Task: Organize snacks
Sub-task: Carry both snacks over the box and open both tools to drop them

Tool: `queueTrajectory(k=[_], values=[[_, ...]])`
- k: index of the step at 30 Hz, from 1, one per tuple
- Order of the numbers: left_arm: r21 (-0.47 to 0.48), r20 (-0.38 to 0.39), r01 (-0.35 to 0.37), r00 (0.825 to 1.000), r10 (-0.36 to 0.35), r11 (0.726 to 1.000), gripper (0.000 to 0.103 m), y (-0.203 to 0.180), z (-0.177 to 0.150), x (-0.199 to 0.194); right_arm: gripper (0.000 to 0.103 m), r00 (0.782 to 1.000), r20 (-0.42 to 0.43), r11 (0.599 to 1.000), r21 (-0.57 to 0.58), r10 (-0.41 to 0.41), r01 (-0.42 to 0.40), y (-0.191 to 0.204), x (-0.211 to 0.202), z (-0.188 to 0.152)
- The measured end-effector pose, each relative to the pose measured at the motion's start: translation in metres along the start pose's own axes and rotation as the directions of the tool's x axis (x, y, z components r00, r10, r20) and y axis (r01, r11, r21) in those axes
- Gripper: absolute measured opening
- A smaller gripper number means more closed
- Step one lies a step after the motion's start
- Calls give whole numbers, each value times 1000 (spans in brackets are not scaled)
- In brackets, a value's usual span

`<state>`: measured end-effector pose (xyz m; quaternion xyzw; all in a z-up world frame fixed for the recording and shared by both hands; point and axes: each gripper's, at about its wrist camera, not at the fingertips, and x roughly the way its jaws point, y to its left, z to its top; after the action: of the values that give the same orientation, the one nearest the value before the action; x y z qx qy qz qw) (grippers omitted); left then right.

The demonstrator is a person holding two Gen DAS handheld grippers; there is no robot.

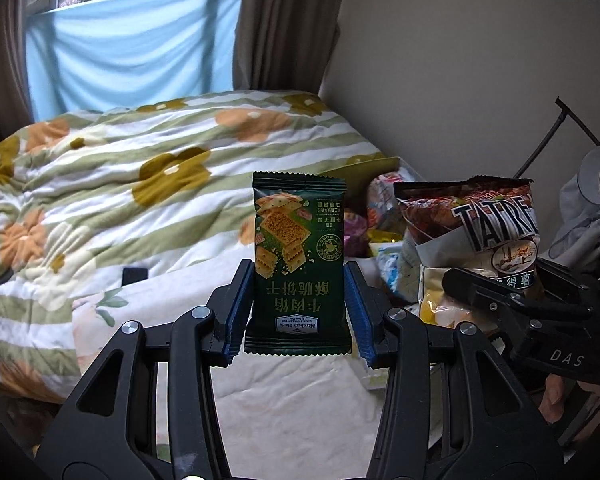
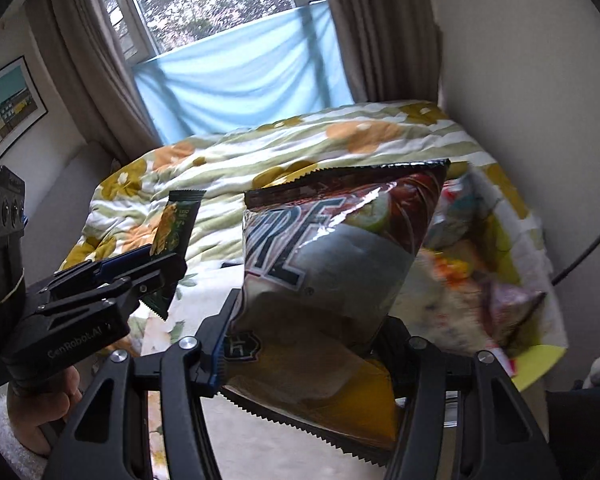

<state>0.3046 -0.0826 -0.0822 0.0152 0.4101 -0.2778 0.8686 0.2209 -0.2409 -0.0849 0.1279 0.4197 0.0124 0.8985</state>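
Green cracker packet clamped in left claw; chip bag clamped in right claw, above bed.

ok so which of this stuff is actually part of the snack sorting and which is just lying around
Part of the job:
- green cracker packet, clamped in the left claw
- large chip bag, clamped in the right claw
- pile of other snack packets by the wall

Just lying about:
- floral quilt on the bed
- blue cloth across the window
- brown curtains
- framed picture
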Motion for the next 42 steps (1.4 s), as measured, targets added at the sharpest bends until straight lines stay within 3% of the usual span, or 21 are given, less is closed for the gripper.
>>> queueTrajectory(k=[9, 15, 16, 18, 20, 26, 36, 38, 39, 40, 42], values=[[-22, -31, 18, 999, -19, 1000, 41, -89, 35, 64, 53, 999, 45, 1000, 4, -10, 10, -100, -39, 23], [-85, -62, -4, 998, -2, 996, 45, -100, 48, 107, 53, 999, 51, 1000, -14, 10, -9, -141, -40, 34], [-92, -77, -26, 997, 18, 995, 50, -97, 49, 111, 53, 999, 50, 1000, -17, 16, -15, -146, -38, 36], [-120, -91, -63, 994, 52, 991, 93, -95, 46, 112, 53, 999, 42, 999, -18, 33, -32, -155, -34, 39], [-150, -51, -82, 996, 75, 985, 103, -91, 40, 101, 53, 998, 31, 998, -27, 49, -48, -160, -30, 41], [-189, -14, -137, 990, 137, 972, 103, -83, 19, 69, 53, 998, -11, 992, -101, 68, -69, -168, -20, 48], [-280, -55, -240, 971, 234, 929, 103, -72, -11, 41, 55, 990, -112, 968, -228, 86, -109, -163, 16, 65], [-293, -57, -252, 968, 246, 922, 103, -71, -16, 36, 59, 990, -115, 964, -245, 77, -103, -161, 26, 64], [-294, -57, -260, 965, 255, 920, 103, -71, -19, 33, 67, 990, -119, 962, -250, 80, -108, -160, 30, 63], [-292, -57, -267, 963, 262, 918, 103, -72, -23, 30, 84, 988, -125, 962, -249, 87, -116, -159, 33, 61], [-286, -59, -289, 957, 284, 914, 103, -73, -30, 25, 99, 990, -120, 964, -244, 80, -108, -160, 34, 57]])
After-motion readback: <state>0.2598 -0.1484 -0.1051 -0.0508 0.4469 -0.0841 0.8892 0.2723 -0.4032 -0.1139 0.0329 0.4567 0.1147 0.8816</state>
